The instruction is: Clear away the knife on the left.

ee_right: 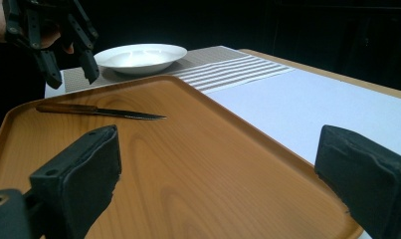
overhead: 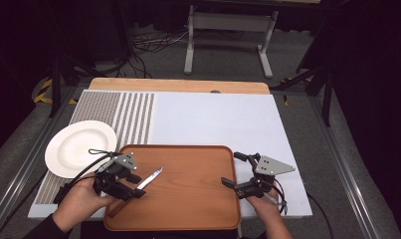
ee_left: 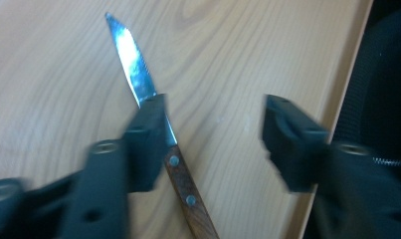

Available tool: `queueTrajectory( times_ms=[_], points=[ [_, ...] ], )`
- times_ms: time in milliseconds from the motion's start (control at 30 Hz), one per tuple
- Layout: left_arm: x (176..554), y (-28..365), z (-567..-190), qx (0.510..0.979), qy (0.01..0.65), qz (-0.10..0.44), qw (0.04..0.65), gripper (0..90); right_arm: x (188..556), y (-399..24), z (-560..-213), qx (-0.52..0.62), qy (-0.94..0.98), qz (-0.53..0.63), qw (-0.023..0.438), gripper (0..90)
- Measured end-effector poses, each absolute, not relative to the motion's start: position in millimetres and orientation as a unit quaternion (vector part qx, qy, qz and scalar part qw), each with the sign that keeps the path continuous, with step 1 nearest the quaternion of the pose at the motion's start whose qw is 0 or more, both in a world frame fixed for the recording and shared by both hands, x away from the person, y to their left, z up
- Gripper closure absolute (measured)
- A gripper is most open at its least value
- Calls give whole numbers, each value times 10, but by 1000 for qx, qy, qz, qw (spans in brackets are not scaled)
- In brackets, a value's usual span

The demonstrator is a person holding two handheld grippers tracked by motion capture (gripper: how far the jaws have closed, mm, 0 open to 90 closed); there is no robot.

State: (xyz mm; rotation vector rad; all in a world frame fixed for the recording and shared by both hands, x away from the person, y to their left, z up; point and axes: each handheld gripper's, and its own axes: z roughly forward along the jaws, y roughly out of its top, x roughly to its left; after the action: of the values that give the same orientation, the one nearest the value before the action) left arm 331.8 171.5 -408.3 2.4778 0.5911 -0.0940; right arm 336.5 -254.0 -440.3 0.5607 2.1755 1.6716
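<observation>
Left gripper (ee_left: 215,134) jaws apart above knife (ee_left: 153,124) on tray (overhead: 188,199); right gripper (ee_right: 218,179) apart.

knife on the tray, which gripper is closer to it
Left. The left gripper hangs open right over the knife, handle between its jaws. The right gripper is open at the tray's opposite edge.

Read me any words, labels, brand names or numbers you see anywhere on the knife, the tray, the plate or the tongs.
None can be read.
Wooden-handled knife with steel blade: no mark on the blade, just two rivets in the handle.
Brown wooden tray: bare wood grain.
Round white plate: plain.
Black left tongs and black right tongs: no lettering shows.
</observation>
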Motion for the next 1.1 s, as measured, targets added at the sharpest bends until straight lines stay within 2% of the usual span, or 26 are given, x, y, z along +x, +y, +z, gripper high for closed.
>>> queueTrajectory(
  times_ms=[33,67,100,167,267,567,833,1100],
  points=[
    [3307,1689,-4060,938,196,-21,284,575,3365,-2539,-4403,197,766,588,170,49],
    [3307,1689,-4060,938,196,-21,284,650,3365,-2539,-4403,197,766,588,170,49],
    [3286,1664,-4051,943,180,-8,280,650,3366,-2540,-4404,197,766,587,170,49],
    [3276,1628,-4050,950,160,2,267,781,3368,-2540,-4406,197,766,588,168,49],
    [3277,1576,-4074,957,135,8,255,900,3370,-2542,-4408,198,767,587,168,50],
    [3359,1496,-4234,974,100,16,202,900,3368,-2542,-4407,197,766,588,168,49],
    [3391,1480,-4350,979,75,8,188,900,3379,-2541,-4418,198,767,586,167,49],
    [3413,1469,-4410,979,77,6,189,900,3383,-2546,-4421,200,767,587,165,50]
  ],
)
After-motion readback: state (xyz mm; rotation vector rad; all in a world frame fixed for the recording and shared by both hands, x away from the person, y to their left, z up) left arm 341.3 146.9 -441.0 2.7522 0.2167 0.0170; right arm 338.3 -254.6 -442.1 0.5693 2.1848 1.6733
